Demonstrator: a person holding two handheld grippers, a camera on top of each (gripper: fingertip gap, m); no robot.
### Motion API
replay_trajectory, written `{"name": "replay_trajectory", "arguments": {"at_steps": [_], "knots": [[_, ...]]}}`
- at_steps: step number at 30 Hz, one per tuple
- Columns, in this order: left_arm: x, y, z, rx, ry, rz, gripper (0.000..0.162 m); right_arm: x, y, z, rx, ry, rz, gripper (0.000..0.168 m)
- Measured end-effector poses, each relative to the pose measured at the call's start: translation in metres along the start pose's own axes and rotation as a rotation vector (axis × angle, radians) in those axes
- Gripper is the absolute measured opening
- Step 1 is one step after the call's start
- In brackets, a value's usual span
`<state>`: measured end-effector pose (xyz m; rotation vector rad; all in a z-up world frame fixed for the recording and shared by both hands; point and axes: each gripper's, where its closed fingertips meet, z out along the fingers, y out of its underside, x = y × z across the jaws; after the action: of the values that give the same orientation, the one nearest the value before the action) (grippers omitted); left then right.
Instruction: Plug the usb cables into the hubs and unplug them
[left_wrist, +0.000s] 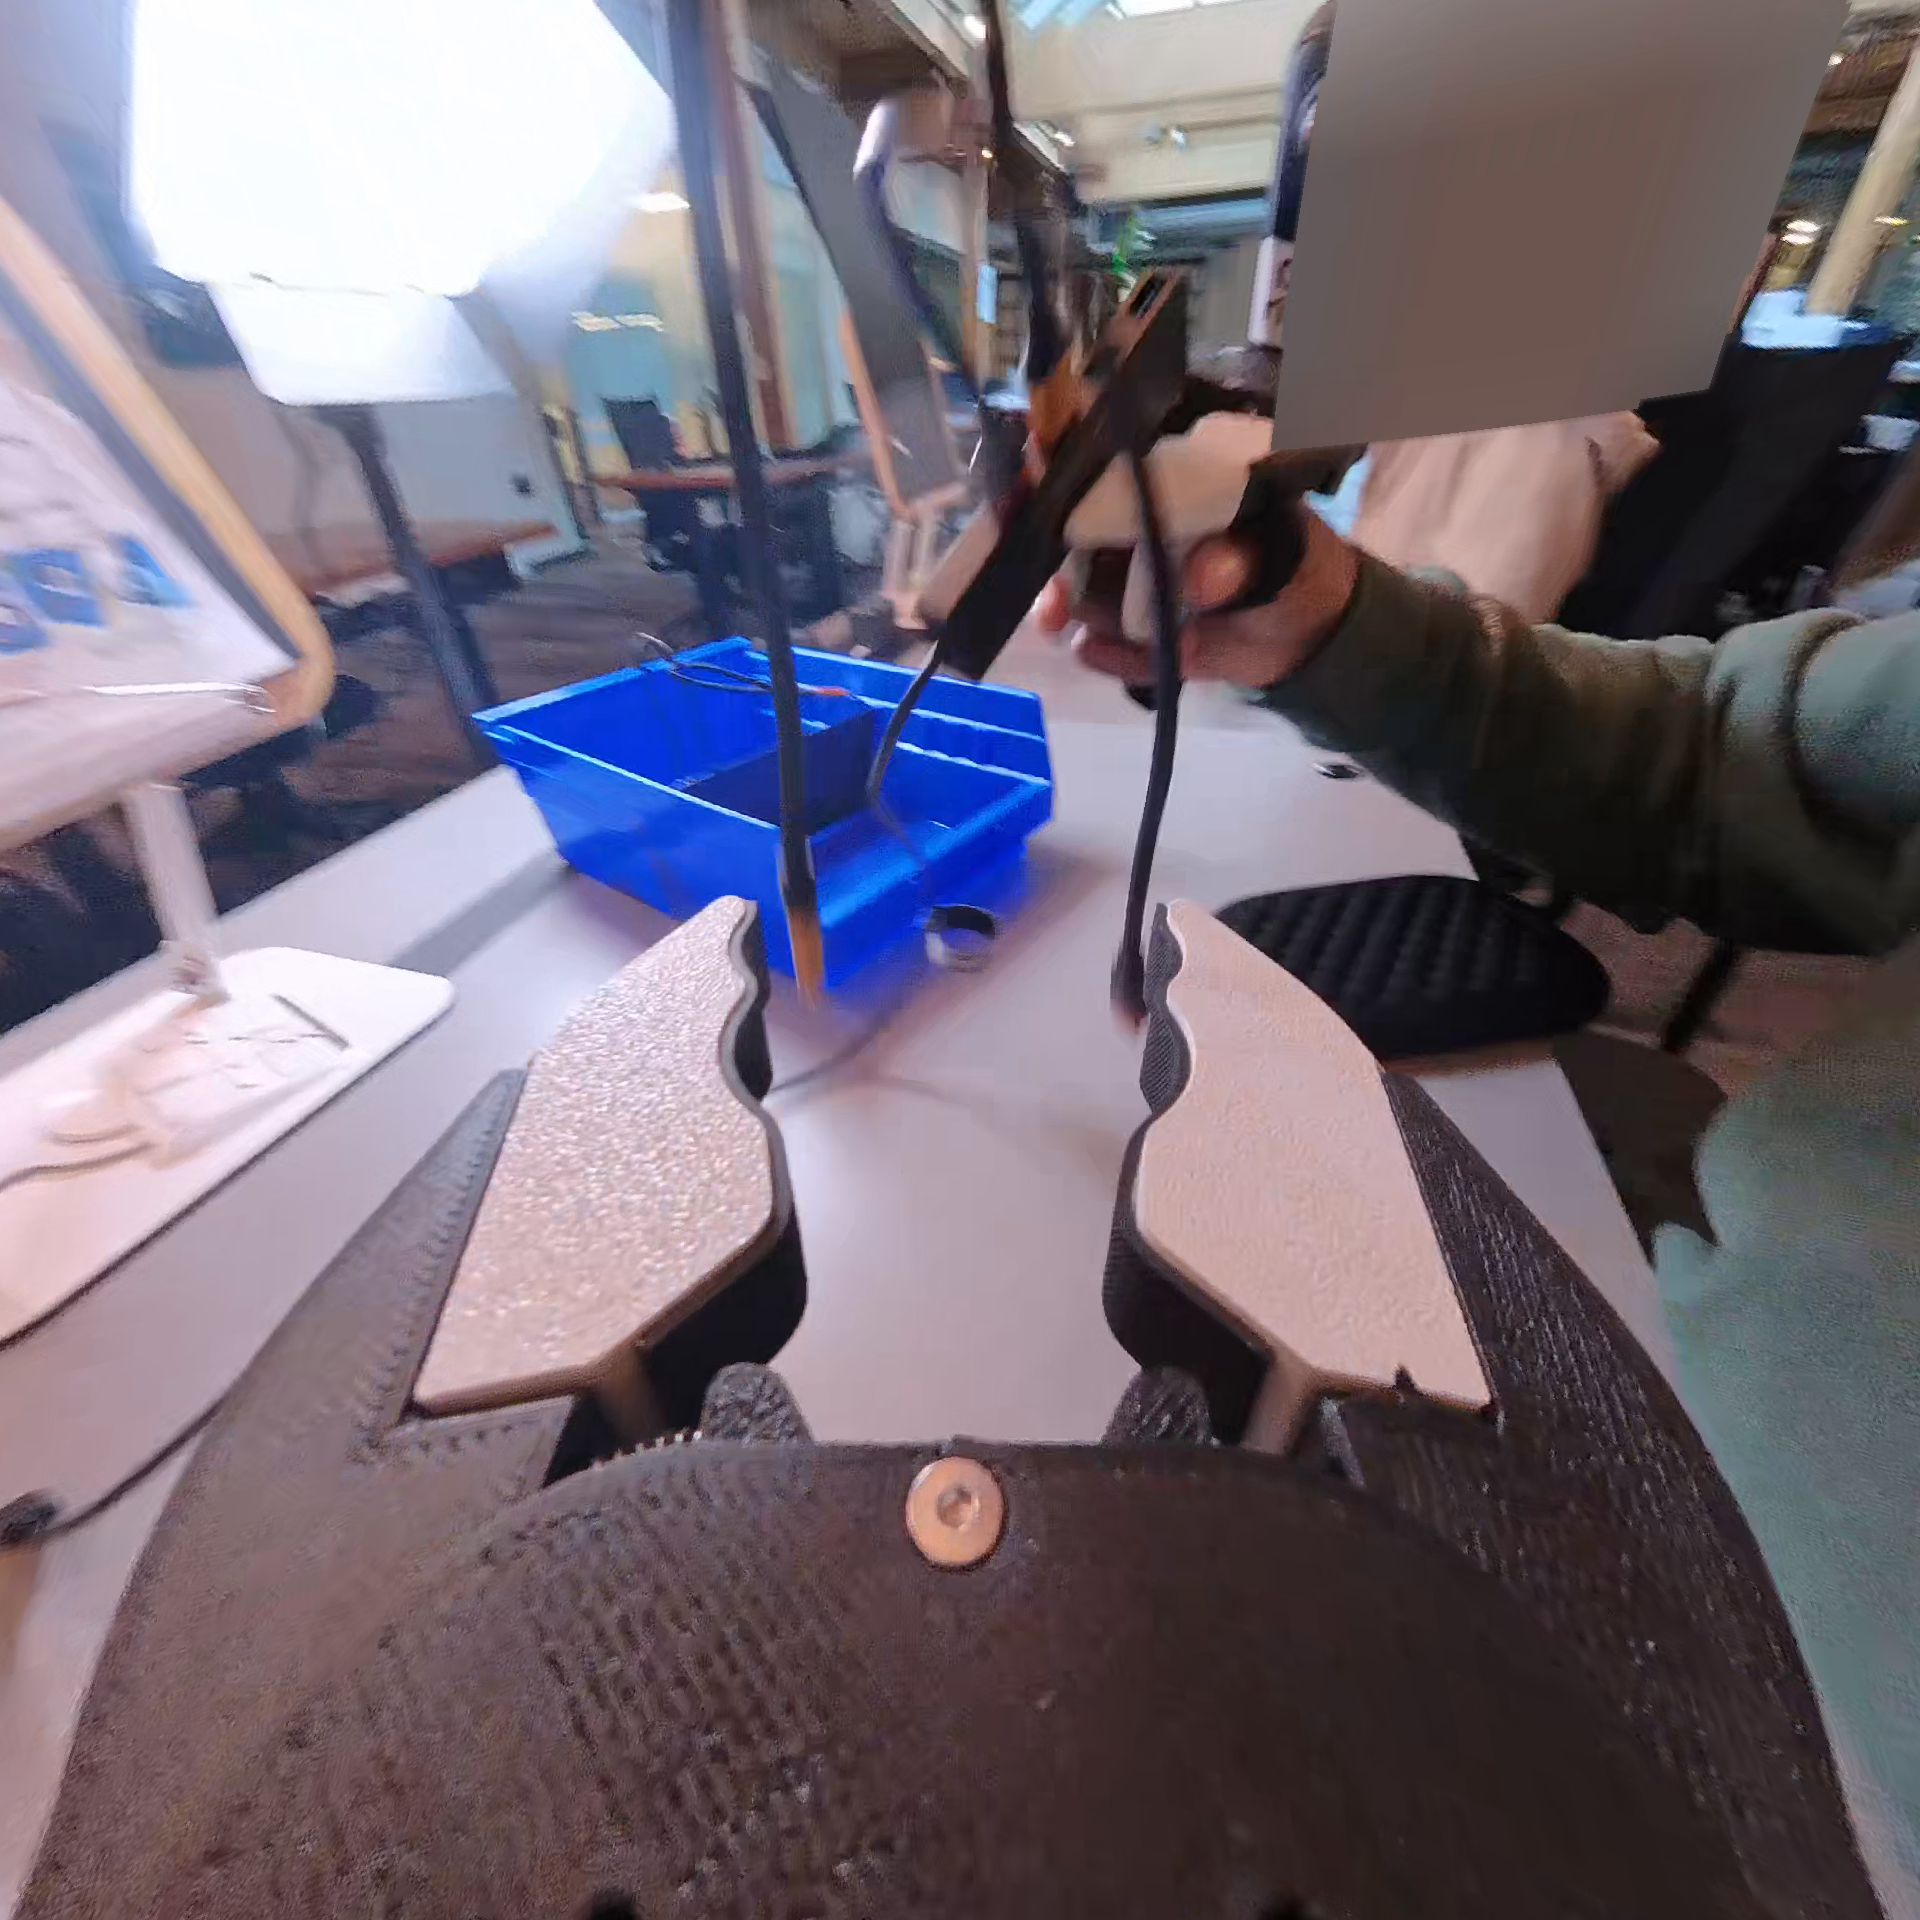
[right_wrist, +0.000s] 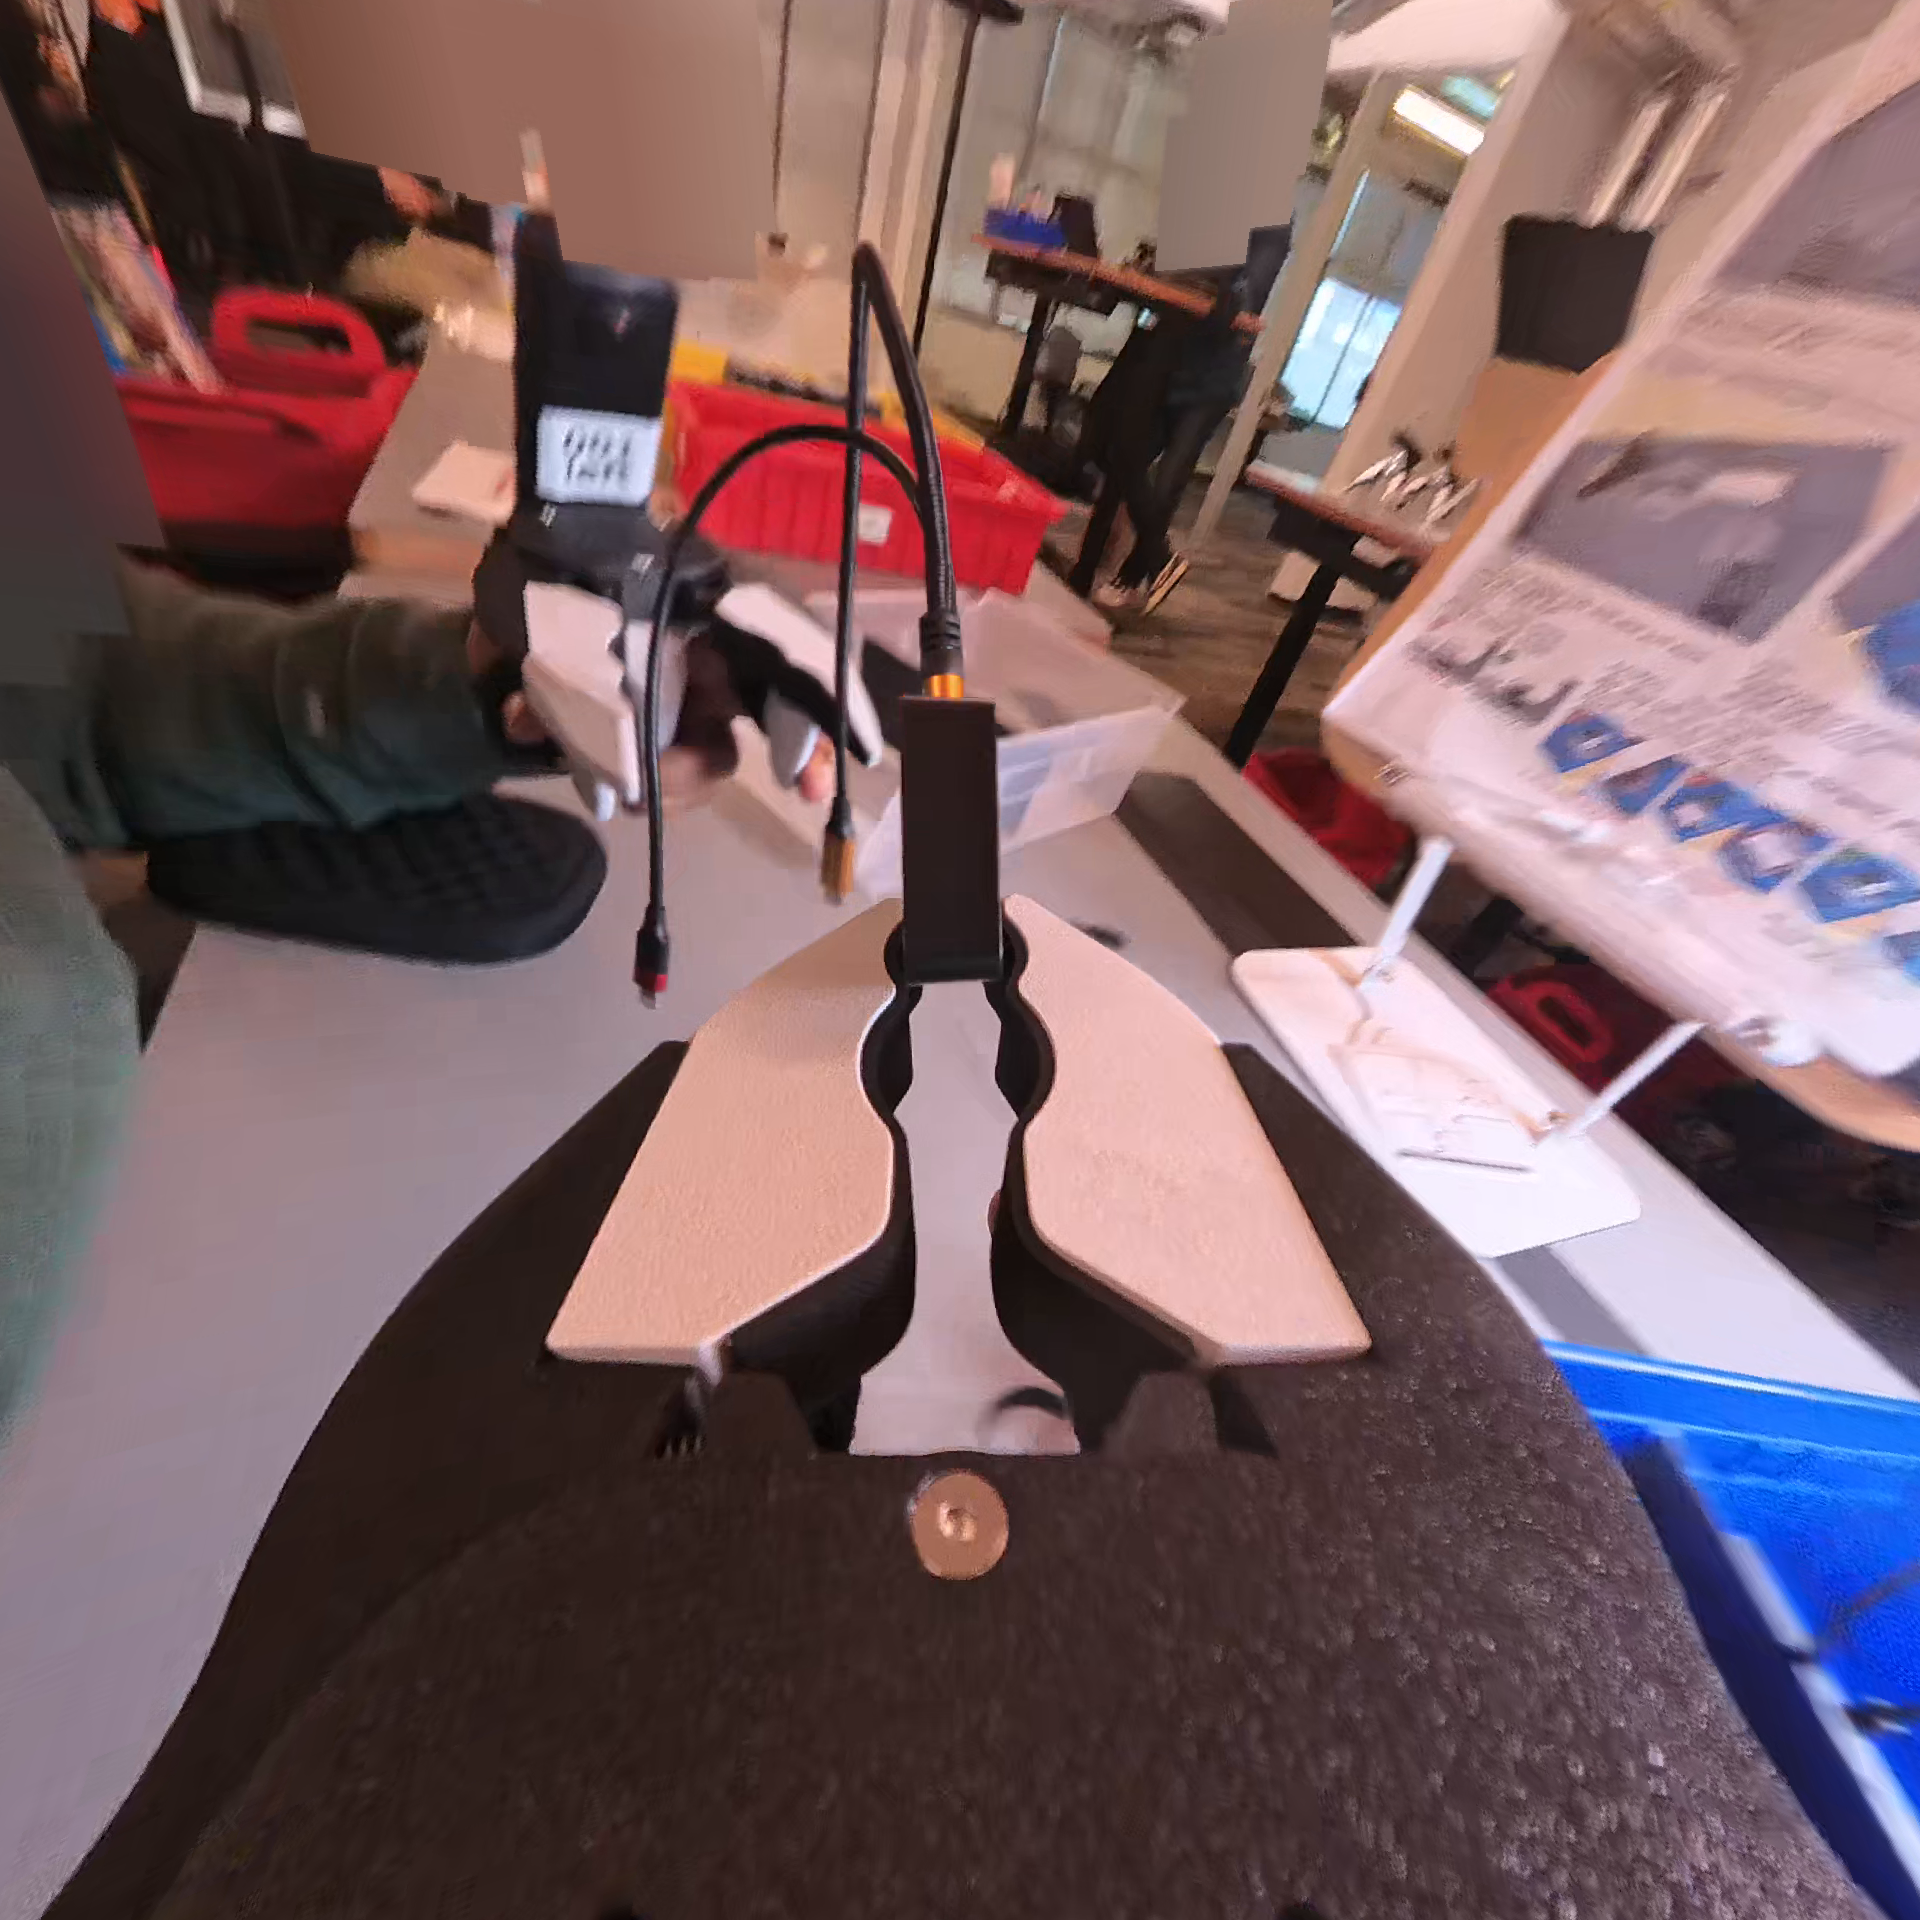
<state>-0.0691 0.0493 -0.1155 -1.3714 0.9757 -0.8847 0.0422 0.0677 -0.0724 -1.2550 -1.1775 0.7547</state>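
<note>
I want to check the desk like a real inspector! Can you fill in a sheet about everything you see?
Surface: pale grey table, mostly bare.
Job's things: black hub held up in the air, one braided cable plugged into its top.
Clutter: blue bin on the table; white sign stand at the edge; a small ring beside the bin.
Grippers: right claw shut on the hub; left claw open, holding nothing.
Cables: two loose plug ends hang free, one orange-tipped, one red-tipped.
Surroundings: black chair seat, red crates, other desks behind.
</note>
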Motion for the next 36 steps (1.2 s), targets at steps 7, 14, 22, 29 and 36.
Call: {"name": "replay_trajectory", "arguments": {"at_steps": [7,14,22,29,36], "knots": [[-0.02,0.002,-0.022,0.018,-0.096,0.004,0.062,0.107,-0.108,-0.062,0.049,0.277,-0.089,0.012],[-0.017,0.021,-0.015,-0.047,-0.085,0.014,0.06,0.208,-0.183,-0.109,0.016,0.577,-0.223,0.012],[-0.015,0.035,-0.009,-0.105,-0.08,0.034,0.059,0.279,-0.201,-0.115,-0.119,0.75,-0.378,0.012],[-0.011,0.038,-0.008,-0.125,-0.069,0.051,0.057,0.29,0.001,-0.09,-0.477,0.622,-0.229,0.012],[-0.015,0.052,-0.005,-0.175,-0.067,0.036,0.054,0.285,0.202,-0.099,-1.018,0.455,-0.095,0.012]]}}
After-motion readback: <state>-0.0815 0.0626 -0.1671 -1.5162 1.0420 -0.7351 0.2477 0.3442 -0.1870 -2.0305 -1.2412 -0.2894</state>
